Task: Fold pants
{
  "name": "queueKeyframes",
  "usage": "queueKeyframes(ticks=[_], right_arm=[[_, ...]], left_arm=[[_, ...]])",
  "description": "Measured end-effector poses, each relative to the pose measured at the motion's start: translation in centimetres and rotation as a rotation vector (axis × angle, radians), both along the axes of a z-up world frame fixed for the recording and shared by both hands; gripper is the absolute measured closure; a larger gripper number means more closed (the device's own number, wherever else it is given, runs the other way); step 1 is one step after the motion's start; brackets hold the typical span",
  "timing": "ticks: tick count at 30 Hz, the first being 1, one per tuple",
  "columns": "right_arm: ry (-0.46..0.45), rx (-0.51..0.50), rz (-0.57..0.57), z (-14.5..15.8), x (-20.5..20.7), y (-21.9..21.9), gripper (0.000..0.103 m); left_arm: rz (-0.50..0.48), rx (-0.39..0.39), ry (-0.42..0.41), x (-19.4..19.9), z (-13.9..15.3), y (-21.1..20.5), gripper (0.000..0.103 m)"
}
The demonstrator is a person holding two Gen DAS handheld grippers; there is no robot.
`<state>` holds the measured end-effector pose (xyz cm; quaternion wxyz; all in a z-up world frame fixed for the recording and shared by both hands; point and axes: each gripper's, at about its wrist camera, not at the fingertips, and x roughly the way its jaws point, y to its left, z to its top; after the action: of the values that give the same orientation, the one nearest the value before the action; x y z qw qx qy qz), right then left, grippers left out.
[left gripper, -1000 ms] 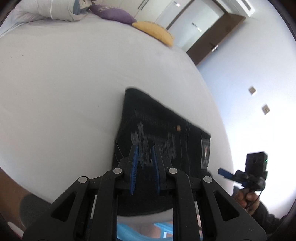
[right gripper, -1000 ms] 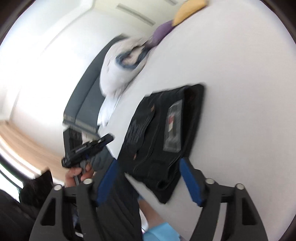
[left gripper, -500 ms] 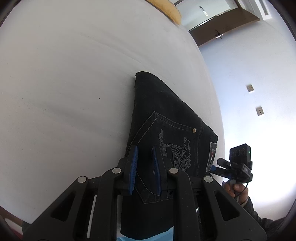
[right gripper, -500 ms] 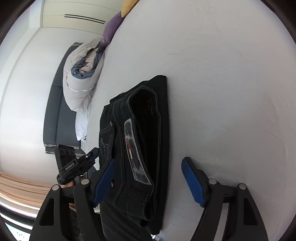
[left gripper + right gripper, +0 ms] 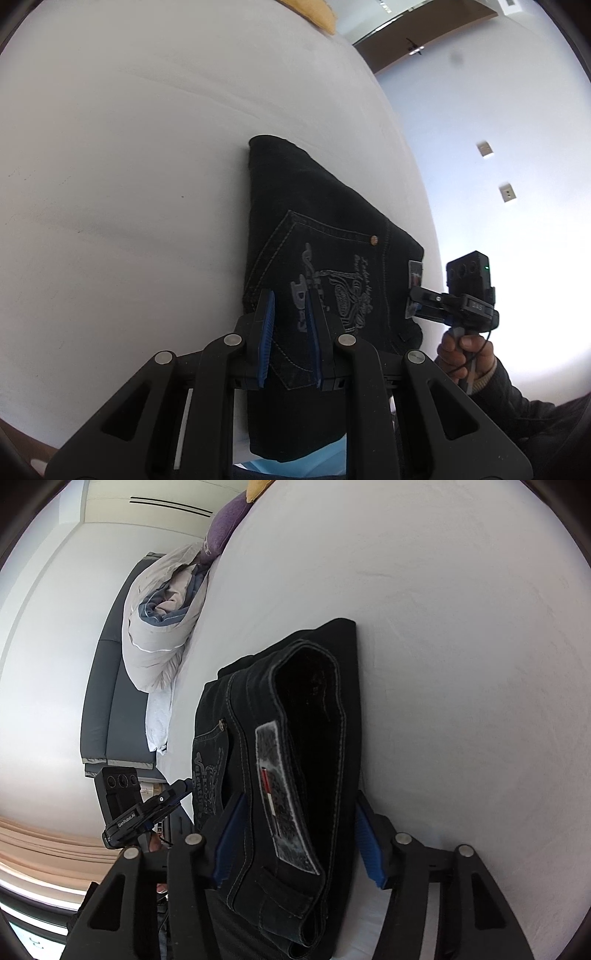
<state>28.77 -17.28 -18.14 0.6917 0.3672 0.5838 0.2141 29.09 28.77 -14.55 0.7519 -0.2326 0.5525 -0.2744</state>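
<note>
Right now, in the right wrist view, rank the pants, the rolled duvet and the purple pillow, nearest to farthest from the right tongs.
1. Pants: between the right tongs, on the bed.
2. Rolled duvet: farther back, left.
3. Purple pillow: farthest, at the top.

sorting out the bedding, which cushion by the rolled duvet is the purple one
The purple cushion is the one touching the rolled grey duvet at its top end. The yellow cushion lies past it, farther along the white bed.

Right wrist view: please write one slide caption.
Right gripper straddles folded black jeans on a white bed.
</note>
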Motion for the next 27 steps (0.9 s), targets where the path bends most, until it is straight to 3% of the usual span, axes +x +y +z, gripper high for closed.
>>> queueKeyframes(ticks=[2, 3, 4, 5, 7, 9, 11, 12, 13, 23, 26, 27], right_arm=[[-0.001, 0.004, 0.001, -0.1, -0.1, -0.2, 0.045], [-0.001, 0.004, 0.001, 0.0, -0.1, -0.1, 0.045], [0.000, 0.004, 0.000, 0.0, -0.1, -0.1, 0.045], [0.001, 0.005, 0.001, 0.0, -0.1, -0.2, 0.045], [0.001, 0.006, 0.001, 0.0, -0.1, -0.2, 0.045], [0.001, 0.008, 0.001, 0.0, -0.1, -0.2, 0.045], [0.002, 0.012, 0.003, 0.1, -0.1, -0.2, 0.045], [0.003, 0.013, 0.006, 0.1, 0.0, -0.1, 0.045], [0.004, 0.014, 0.007, 0.1, 0.0, -0.2, 0.045], [0.014, 0.031, 0.014, -0.1, 0.3, -0.1, 0.047], [0.015, 0.017, 0.025, -0.1, 0.4, 0.2, 0.055], [0.017, 0.014, 0.029, -0.1, 0.5, 0.3, 0.062]], left_arm=[[-0.011, -0.013, -0.001, 0.0, 0.0, 0.1, 0.079], [-0.010, -0.017, 0.007, 0.1, -0.2, 0.2, 0.051], [-0.002, -0.021, 0.013, 0.0, -0.3, 0.4, 0.015], [0.013, -0.031, 0.013, -0.1, -0.4, 0.8, 0.009], [0.008, -0.048, 0.021, 0.0, -0.6, 1.2, 0.010], [0.034, -0.009, 0.014, 0.0, -0.7, 1.7, 0.012], [0.035, -0.015, 0.030, 0.1, -1.1, 2.0, 0.033], [0.031, -0.004, 0.040, 0.2, -1.4, 2.0, 0.051], [0.027, 0.022, 0.051, 0.3, -1.7, 1.9, 0.061], [-0.059, 0.041, 0.096, 1.3, -2.3, 0.7, 0.062], [-0.070, 0.062, 0.092, 1.4, -2.3, -0.1, 0.065], [-0.079, 0.074, 0.089, 1.4, -2.3, -0.6, 0.071]])
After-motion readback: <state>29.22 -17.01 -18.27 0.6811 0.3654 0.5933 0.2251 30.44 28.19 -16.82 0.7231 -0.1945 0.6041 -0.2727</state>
